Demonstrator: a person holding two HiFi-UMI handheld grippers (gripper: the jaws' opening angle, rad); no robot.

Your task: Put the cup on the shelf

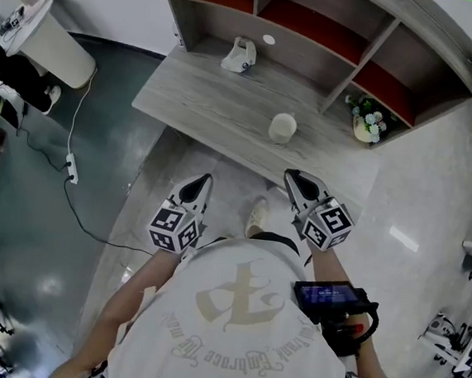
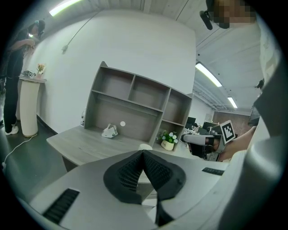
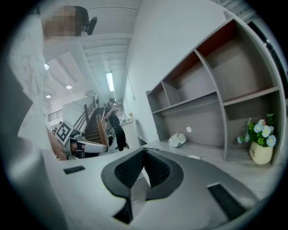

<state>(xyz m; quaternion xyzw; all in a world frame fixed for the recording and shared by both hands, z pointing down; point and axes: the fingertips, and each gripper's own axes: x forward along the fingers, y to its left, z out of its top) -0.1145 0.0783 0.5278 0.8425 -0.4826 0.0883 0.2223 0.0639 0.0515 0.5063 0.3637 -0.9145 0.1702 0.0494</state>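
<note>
Lower centre of the head view: my left gripper [image 1: 198, 187] and right gripper [image 1: 299, 184] are side by side, short of the worktop [image 1: 203, 98] edge. Each gripper's own view shows its fingers closed tip to tip with nothing between them, so both are empty.

Centre, beyond the fingers: the cup [image 1: 282, 128] stands upright on the worktop near its front edge. It is ahead of and between the two grippers, somewhat nearer the right one, and touched by neither.

Upper frame: the shelf [image 1: 317, 36] has its compartments open toward me. A white object [image 1: 240, 56] lies at its foot, and a flower pot [image 1: 365, 122] sits in its lower right bay.

Judged progress: nothing is done yet. Reach, grasp, lift and placement on the shelf all remain.
</note>
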